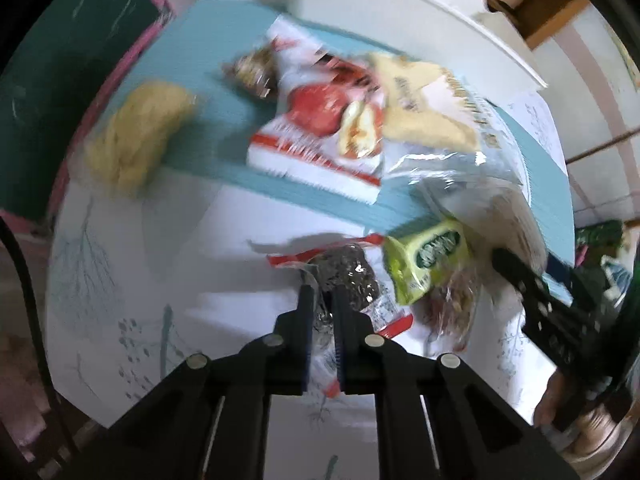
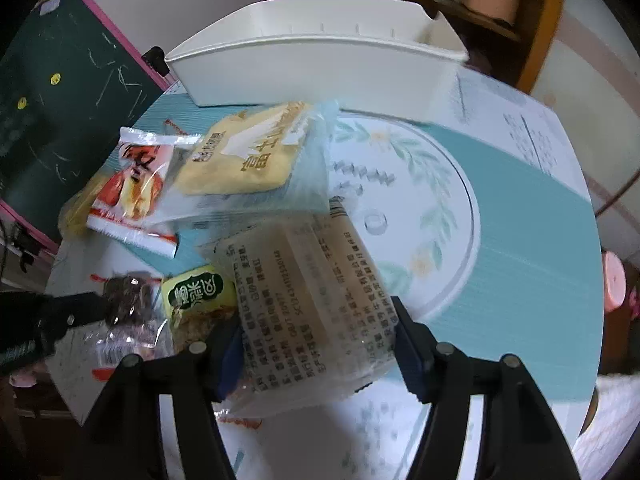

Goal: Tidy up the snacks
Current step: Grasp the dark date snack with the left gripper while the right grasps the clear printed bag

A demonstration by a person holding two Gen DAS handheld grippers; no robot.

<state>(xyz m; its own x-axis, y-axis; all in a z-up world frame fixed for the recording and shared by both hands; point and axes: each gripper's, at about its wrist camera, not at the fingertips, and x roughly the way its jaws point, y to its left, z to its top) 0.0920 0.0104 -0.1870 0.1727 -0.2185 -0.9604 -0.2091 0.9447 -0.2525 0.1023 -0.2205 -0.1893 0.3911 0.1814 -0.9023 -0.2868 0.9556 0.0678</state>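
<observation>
Clear crinkly plastic is what both grips depend on. The dark snack packet (image 1: 348, 276) is pinched by its wrapper between the closed jaws of the left hand-held gripper (image 1: 322, 300), with the bulk of the packet hanging just ahead of the fingertips. The tan printed packet (image 2: 316, 300) fills the gap of the right hand-held gripper (image 2: 316, 344), whose pads press on its two sides. Between the two, low on the surface (image 2: 520, 240), lies a green-labelled packet (image 2: 196, 292). Ahead of both lies a loose heap: a red-and-white bag (image 1: 320, 128), a pale yellow cake packet (image 2: 244, 156) and, off to the left, a yellow noodle-like bundle (image 1: 136, 136). The white bin (image 2: 320, 64) stands beyond the heap, well ahead of both tools.

The film grip on the left looks slim, so lift steadily and avoid swinging. Carry each packet high over the heap so it does not drag the neighbours, then release only once it is inside the bin's walls.
</observation>
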